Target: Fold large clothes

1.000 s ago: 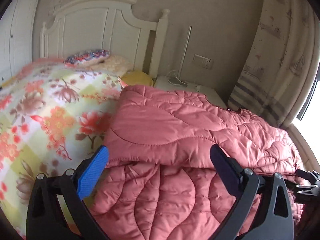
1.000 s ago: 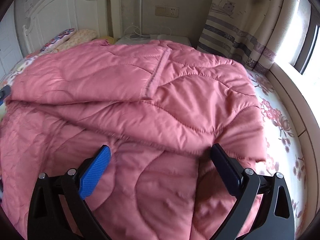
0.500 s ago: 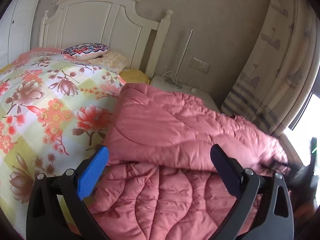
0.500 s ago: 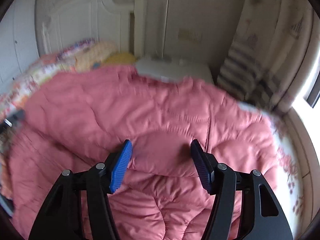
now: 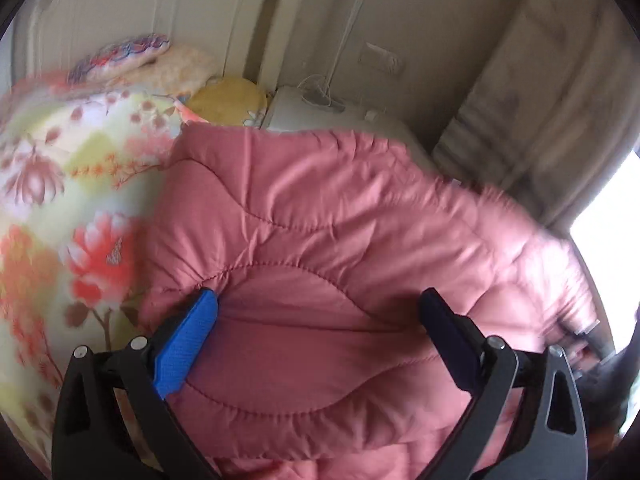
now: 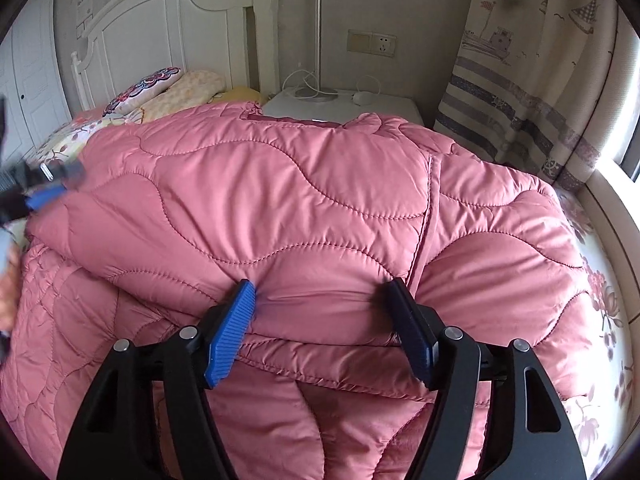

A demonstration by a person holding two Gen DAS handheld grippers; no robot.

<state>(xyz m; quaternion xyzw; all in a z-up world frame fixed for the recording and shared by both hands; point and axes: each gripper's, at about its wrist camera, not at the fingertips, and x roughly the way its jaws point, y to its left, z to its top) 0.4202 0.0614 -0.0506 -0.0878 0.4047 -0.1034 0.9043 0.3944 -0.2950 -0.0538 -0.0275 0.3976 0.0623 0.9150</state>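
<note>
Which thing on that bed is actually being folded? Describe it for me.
Start at the white headboard and come down past the flowered bedspread. The pink quilted coat sprawls across the near side, doubled over itself. It alone is plain pink with wavy stitching.

Right claw is pressed into the folded edge of the pink quilted coat, fingers part-closed with a thick bunch of fabric squeezed between the blue pad and the dark one. The coat lies doubled over across the bed, upper layer puffed above the lower. At the bed's left edge, the left claw shows as a blur touching the coat. Pillows sit by the headboard; a nightstand stands beyond.
</note>
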